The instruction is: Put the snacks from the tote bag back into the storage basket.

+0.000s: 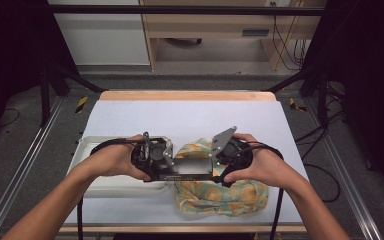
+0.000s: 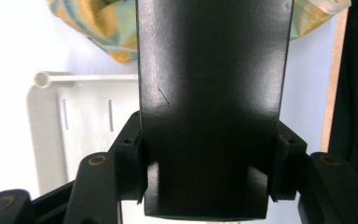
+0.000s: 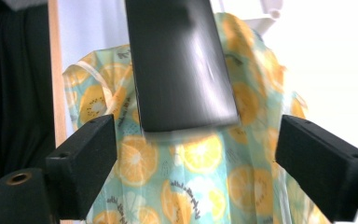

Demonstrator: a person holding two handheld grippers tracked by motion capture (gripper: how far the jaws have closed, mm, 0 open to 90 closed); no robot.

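A flat black slab [image 1: 190, 168] hangs level between my two hands, above the near part of the table. My left gripper [image 1: 167, 167] is shut on its left end; in the left gripper view both pads [image 2: 131, 163] press on the long edges of the slab [image 2: 214, 93]. My right gripper [image 1: 217, 165] stands open at the other end. In the right gripper view the slab's end [image 3: 182, 70] lies beyond the right gripper [image 3: 196, 158], and neither finger touches it. Under the slab lies a crumpled cloth bag with an orange-slice print [image 1: 220, 196] [image 3: 200, 186] [image 2: 102, 28].
A white plastic tray [image 1: 105, 187] [image 2: 74, 121] sits on the table at the near left, below my left hand. The pale table cover [image 1: 190, 115] runs to a wooden front edge [image 1: 180, 228]. Dark frame posts stand at both sides.
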